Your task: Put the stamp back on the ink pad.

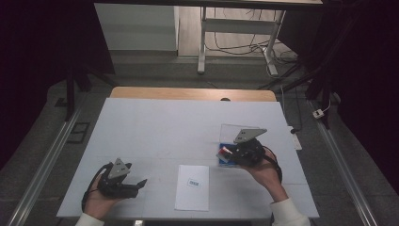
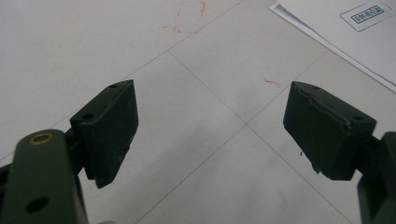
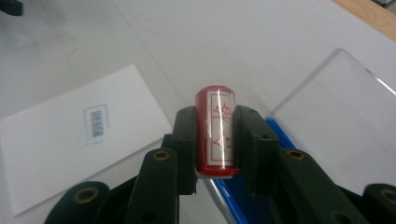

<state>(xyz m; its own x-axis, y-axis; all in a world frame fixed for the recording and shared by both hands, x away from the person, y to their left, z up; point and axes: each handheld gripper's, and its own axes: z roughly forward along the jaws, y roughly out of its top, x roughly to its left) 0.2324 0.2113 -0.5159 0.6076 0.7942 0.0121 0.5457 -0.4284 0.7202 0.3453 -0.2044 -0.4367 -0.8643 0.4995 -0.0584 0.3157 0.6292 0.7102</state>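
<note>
One red stamp [image 3: 216, 130], one white sheet of paper [image 1: 192, 187], one blue-edged clear box [image 1: 237, 134] at 3 o'clock, and two tools, the left tool [image 2: 210, 128] and the right tool [image 3: 215, 140].

Left gripper [image 1: 136, 182] resting low on the table, jaws spread wide, empty. Right gripper [image 3: 215, 135] raised, jaws clamped tight.

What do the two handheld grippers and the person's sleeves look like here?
Both the left gripper and the right gripper are black with blocky jaw pads, brass-coloured pivot pins and a grey three-cornered plate on top. A dark cable trails from each. The sleeves are white.
</note>
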